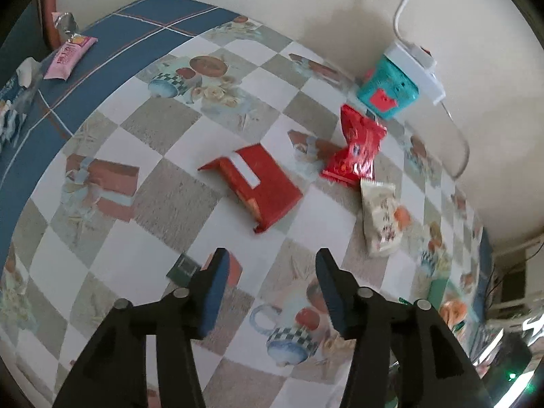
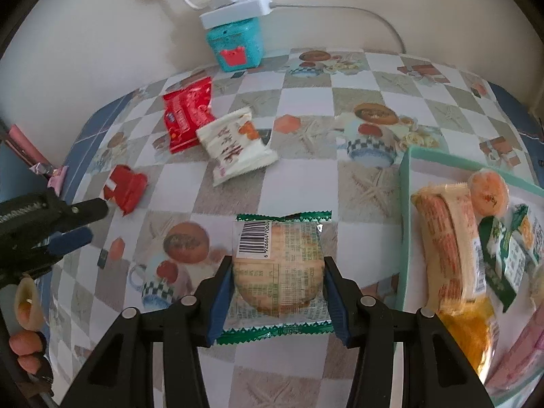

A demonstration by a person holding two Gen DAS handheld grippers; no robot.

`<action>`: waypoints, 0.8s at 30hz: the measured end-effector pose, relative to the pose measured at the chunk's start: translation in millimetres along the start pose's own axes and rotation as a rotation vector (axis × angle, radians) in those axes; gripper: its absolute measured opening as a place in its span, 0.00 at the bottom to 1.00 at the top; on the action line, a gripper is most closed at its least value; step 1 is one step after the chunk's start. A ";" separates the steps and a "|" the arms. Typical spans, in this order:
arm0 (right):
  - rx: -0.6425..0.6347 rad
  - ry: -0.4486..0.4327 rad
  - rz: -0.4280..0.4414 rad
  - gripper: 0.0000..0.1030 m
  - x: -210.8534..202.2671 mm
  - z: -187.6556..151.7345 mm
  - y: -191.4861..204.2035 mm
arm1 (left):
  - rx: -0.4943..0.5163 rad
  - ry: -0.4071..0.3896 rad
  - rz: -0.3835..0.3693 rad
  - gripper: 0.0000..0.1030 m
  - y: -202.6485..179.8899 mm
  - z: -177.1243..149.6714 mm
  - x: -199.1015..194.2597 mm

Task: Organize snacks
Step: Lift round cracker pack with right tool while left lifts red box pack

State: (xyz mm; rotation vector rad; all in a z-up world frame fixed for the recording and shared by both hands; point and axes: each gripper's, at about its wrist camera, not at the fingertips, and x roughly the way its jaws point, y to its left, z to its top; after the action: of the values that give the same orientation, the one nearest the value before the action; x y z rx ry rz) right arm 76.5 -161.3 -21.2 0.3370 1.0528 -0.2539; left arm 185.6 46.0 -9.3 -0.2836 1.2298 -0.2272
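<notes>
While the right gripper (image 2: pixel 278 284) pinches the green-edged clear cake packet (image 2: pixel 277 268) above the tablecloth's near edge, slick film could slip before the teal tray (image 2: pixel 404 204) at right; left gripper (image 1: pixel 268 292) spread, empty.

The left gripper (image 1: pixel 268 265) is seen held above the counter (image 1: pixel 176 183), its blue-padded jaws standing apart with nothing between them. A flat red packet (image 1: pixel 258 183) is laid on the checked cloth near the middle of the counter. Toward the far edge, by the wall, a crumpled red snack bag (image 1: pixel 357 146) is found, and a white snack bag (image 1: pixel 382 217) lies just beside it, their ends touching or nearly so. Behind them, against the wall, a teal box (image 1: pixel 387 91) is topped by a white power strip (image 1: pixel 416 68). On the blue border at the counter's left edge a pink packet (image 1: pixel 69 57) is seen.
</notes>
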 end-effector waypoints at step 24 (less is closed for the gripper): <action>0.031 -0.059 0.012 0.51 -3.3 22.7 -19.8 | -0.008 0.089 0.240 0.48 -16.7 65.8 68.2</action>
State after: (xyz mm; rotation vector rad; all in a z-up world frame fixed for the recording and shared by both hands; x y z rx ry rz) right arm 86.0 -188.2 -11.0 0.3613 0.9890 -0.2683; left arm 269.5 14.2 -44.3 -0.1322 1.3408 -0.0274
